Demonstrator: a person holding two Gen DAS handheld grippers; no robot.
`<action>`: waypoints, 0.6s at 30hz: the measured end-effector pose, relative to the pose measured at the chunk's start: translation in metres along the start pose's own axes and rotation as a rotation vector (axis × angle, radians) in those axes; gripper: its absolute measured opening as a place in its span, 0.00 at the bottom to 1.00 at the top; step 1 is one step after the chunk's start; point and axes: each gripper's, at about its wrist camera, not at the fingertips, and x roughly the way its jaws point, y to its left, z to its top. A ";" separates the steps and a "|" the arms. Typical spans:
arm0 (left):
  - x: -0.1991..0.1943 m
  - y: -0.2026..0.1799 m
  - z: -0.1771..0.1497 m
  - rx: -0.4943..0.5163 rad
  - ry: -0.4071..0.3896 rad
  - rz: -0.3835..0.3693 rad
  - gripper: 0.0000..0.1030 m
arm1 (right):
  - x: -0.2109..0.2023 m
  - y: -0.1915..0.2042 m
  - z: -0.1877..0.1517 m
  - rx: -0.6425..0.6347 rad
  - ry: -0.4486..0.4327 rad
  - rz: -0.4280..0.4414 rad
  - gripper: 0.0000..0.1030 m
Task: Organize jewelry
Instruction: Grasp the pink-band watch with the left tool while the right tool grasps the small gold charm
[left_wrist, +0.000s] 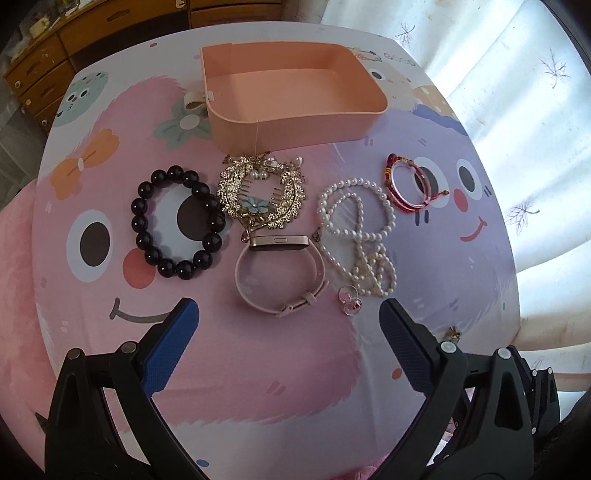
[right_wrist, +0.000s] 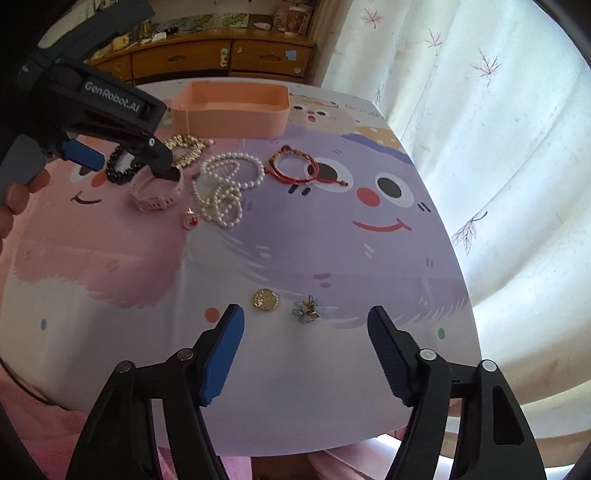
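The bench (left_wrist: 295, 369) wears a cartoon-monster cloth, with a pink tray (left_wrist: 295, 107) standing empty at its far side. Before the tray lie a black bead bracelet (left_wrist: 175, 221), gold hair comb (left_wrist: 262, 195), pink watch (left_wrist: 280, 273), pearl necklace (left_wrist: 354, 229) and red bangles (left_wrist: 410, 184). The left claw (left_wrist: 288, 314) hangs open above the watch. The right claw (right_wrist: 306, 317), jaws apart and empty, hovers over a gold brooch (right_wrist: 265, 300) and flower earring (right_wrist: 306, 310).

A table (left_wrist: 92, 332) covered in a cartoon-print cloth is carrying a pink box (left_wrist: 291, 107), black bead bracelet (left_wrist: 177, 225), gold hair comb (left_wrist: 262, 195), pink watch (left_wrist: 280, 273), pearl necklace (left_wrist: 354, 229), red bracelets (left_wrist: 410, 184), gold coin (right_wrist: 265, 300) and flower earring (right_wrist: 306, 310).
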 end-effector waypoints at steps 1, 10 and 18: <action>0.007 -0.001 0.003 -0.003 0.005 0.009 0.95 | 0.009 -0.004 0.000 0.002 0.023 0.005 0.57; 0.051 -0.006 0.022 -0.021 0.058 0.068 0.95 | 0.044 -0.016 -0.002 -0.122 0.052 0.052 0.44; 0.074 -0.007 0.032 -0.077 0.038 0.090 0.87 | 0.060 -0.016 0.003 -0.248 0.070 0.120 0.28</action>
